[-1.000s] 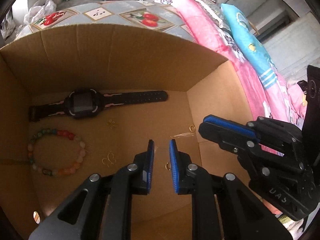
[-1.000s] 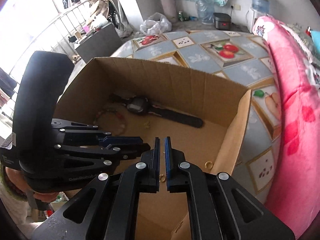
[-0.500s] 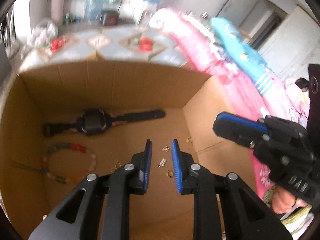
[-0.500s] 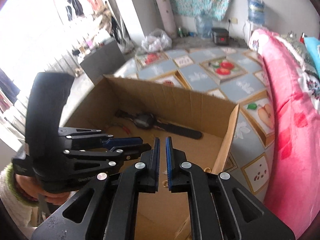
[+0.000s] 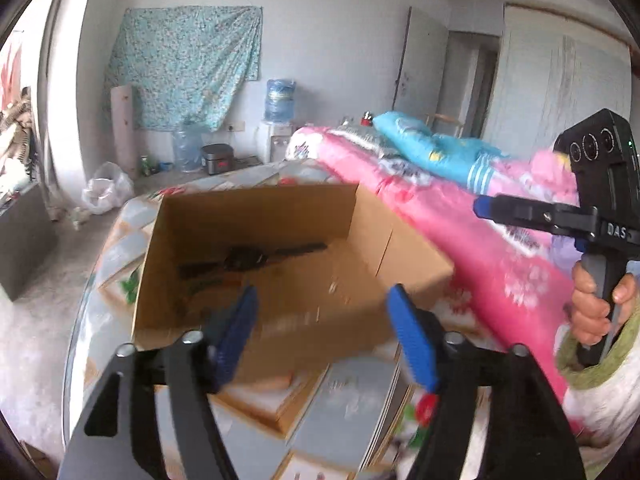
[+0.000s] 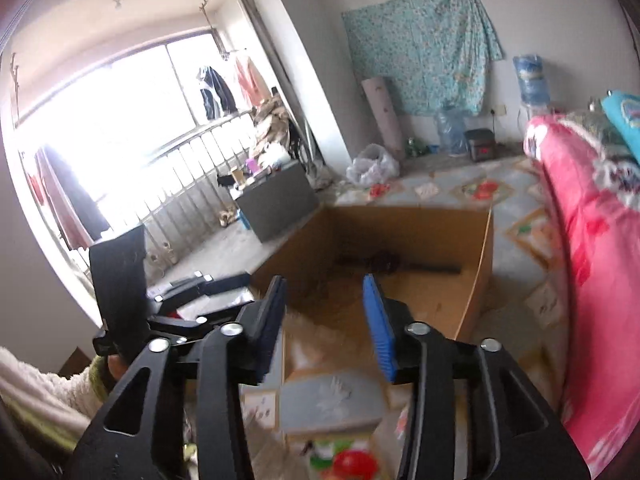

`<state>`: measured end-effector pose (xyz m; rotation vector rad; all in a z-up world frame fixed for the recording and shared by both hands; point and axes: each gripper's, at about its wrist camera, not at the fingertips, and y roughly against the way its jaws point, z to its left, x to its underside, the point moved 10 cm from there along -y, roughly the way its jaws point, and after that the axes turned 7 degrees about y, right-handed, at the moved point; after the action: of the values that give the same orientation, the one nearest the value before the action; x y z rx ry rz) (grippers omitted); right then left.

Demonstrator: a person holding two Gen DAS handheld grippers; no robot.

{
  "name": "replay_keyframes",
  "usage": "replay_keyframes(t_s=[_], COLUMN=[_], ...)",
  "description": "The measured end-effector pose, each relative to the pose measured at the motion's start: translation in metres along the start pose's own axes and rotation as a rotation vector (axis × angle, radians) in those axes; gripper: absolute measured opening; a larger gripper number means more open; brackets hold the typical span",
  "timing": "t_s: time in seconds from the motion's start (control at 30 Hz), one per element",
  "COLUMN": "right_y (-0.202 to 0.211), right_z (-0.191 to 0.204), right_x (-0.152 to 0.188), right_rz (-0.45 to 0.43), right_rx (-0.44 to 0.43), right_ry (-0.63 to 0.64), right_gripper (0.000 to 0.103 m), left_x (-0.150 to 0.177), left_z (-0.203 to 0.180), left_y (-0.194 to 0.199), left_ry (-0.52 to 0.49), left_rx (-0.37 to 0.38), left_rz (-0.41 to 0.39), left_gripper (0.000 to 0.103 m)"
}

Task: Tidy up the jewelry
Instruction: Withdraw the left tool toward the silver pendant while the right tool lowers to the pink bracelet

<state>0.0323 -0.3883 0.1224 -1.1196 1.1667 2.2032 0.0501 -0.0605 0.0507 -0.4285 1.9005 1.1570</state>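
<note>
An open cardboard box [image 5: 280,208] [image 6: 476,280] stands on the patterned table. A black watch [image 5: 248,258] [image 6: 384,262] lies on its floor near the far wall; the small jewelry pieces inside are blurred. My left gripper [image 5: 320,328] is back from the box and above its near wall, its jaws opening with nothing between them. My right gripper [image 6: 324,316] also hangs short of the box, jaws opening and empty. Each gripper shows in the other's view, the right one [image 5: 480,205] held by a hand, the left one [image 6: 236,280] at the left.
The table cloth [image 6: 332,396] has fruit-print tiles. A pink quilt [image 5: 472,232] [image 6: 588,240] runs along the right with a blue pillow [image 5: 432,144]. A grey cabinet [image 6: 276,204], white bag [image 5: 106,192], water bottles and a floral cloth [image 5: 184,64] lie beyond.
Both grippers have pulled back and up out of the box, and both have gone from nearly shut to open. The views now take in the room beyond the box.
</note>
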Motion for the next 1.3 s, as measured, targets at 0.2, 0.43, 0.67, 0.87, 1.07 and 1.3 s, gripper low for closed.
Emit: replay_keyframes(t_s=[0.2, 0.43, 0.67, 0.87, 1.07, 1.3], right_y=[-0.038, -0.046, -0.048, -0.045, -0.053, -0.069], right_z=[-0.014, -0.032, -0.035, -0.042, -0.043, -0.048], right_x=[0.085, 0.109, 0.113, 0.122, 0.124, 0.128], right_rz=[0.203, 0.275, 0.289, 0.288, 0.308, 0.358], right_rx=[0.056, 0.144, 0.183, 0.215, 0.217, 0.278], right_ry=[-0.169, -0.24, -0.209, -0.17, -0.149, -0.107], right_gripper=[0.052, 0.052, 0.052, 0.051, 0.044, 0.038], left_x=[0.069, 0.11, 0.124, 0.124, 0.125, 0.127], left_z=[0.011, 0.031, 0.045, 0.05, 0.043, 0.044], left_y=[-0.021, -0.056, -0.077, -0.084, -0.091, -0.092], left_ry=[0.037, 0.03, 0.103, 0.125, 0.15, 0.165], left_rx=[-0.081, -0.26, -0.313, -0.366, -0.39, -0.392], left_rz=[0.139, 0.274, 0.345, 0.364, 0.366, 0.357], left_gripper=[0.083, 0.083, 0.085, 0.089, 0.097, 0.097])
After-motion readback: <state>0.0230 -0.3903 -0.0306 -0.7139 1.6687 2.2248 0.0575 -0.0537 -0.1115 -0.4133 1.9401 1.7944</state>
